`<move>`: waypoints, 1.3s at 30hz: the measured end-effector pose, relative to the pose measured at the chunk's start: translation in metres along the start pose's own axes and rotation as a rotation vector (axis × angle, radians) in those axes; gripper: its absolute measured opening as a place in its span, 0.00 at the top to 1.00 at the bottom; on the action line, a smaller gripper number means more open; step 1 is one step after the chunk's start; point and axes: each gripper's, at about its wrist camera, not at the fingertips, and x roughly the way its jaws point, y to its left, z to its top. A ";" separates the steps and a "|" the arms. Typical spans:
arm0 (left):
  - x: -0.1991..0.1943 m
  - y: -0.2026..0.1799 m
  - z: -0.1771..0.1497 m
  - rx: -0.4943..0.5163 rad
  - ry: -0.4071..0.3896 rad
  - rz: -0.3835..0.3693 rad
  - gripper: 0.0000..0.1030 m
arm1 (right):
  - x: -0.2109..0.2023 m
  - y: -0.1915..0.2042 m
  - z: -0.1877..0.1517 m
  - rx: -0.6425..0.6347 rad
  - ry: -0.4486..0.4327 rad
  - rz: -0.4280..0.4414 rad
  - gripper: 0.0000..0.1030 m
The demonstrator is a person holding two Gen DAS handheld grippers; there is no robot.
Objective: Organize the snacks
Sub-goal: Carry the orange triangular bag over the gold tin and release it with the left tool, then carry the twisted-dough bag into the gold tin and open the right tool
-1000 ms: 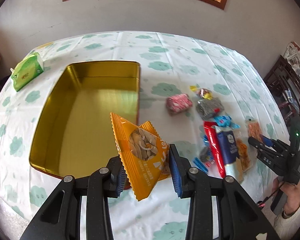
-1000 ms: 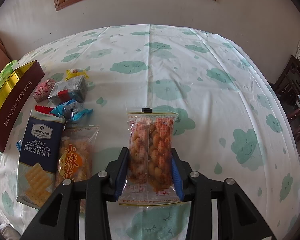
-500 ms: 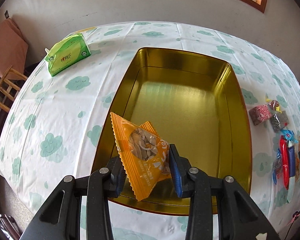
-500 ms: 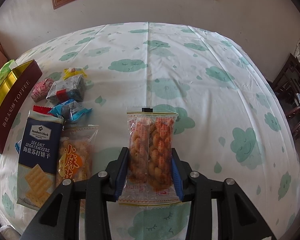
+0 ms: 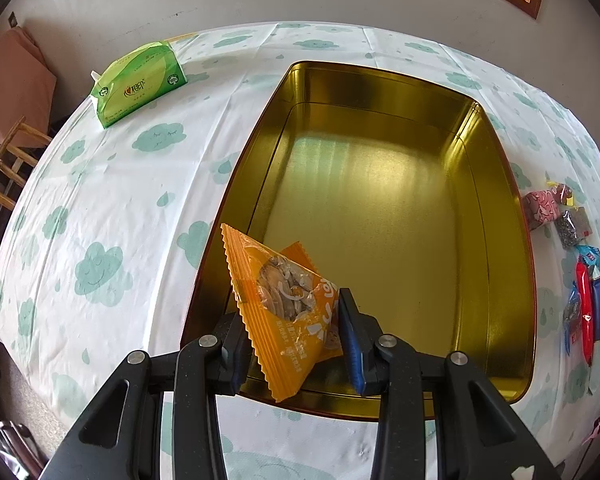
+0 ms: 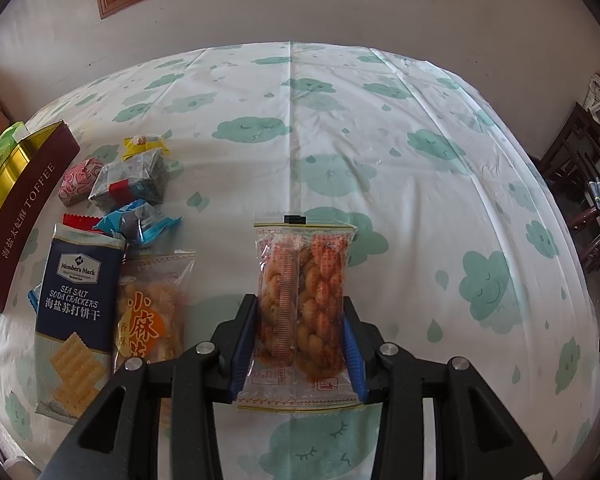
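Snack packets clamped in both grippers above the cloud-print bench.
Left gripper (image 5: pixel 296 332) pinches a crinkly orange triangular nut packet (image 5: pixel 284 308) over the near rim of the glossy gold rectangular tin (image 5: pixel 496 216); right gripper (image 6: pixel 300 340) squeezes a clear twisted-dough packet (image 6: pixel 304 300) beside the loose snack pile (image 6: pixel 112 216).

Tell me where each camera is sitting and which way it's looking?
Left wrist view: sits on the left claw, looking forward and down into the gold tin; its two fingers show, gripping an orange snack packet.
Right wrist view: sits on the right claw, looking forward and down over the cloud tablecloth; its two fingers show, gripping a clear pack of twisted snacks.
Shared: both show the tin, the tablecloth, the green tissue pack and the loose snack pile.
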 end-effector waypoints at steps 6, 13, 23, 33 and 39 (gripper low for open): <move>-0.004 -0.002 -0.003 0.002 0.001 0.009 0.67 | 0.000 0.000 0.000 -0.002 0.001 -0.001 0.61; -0.005 -0.009 -0.014 0.009 0.026 0.003 0.67 | 0.000 0.000 0.001 0.000 0.001 -0.001 0.61; -0.005 -0.013 -0.016 0.013 0.036 0.018 0.66 | -0.001 0.003 0.001 -0.001 0.003 -0.020 0.62; -0.004 -0.010 -0.014 -0.001 0.028 0.013 0.60 | -0.007 0.000 0.005 0.025 -0.009 -0.036 0.62; -0.015 -0.010 -0.010 0.008 -0.026 0.020 0.42 | -0.022 0.003 0.015 0.020 -0.043 -0.053 0.62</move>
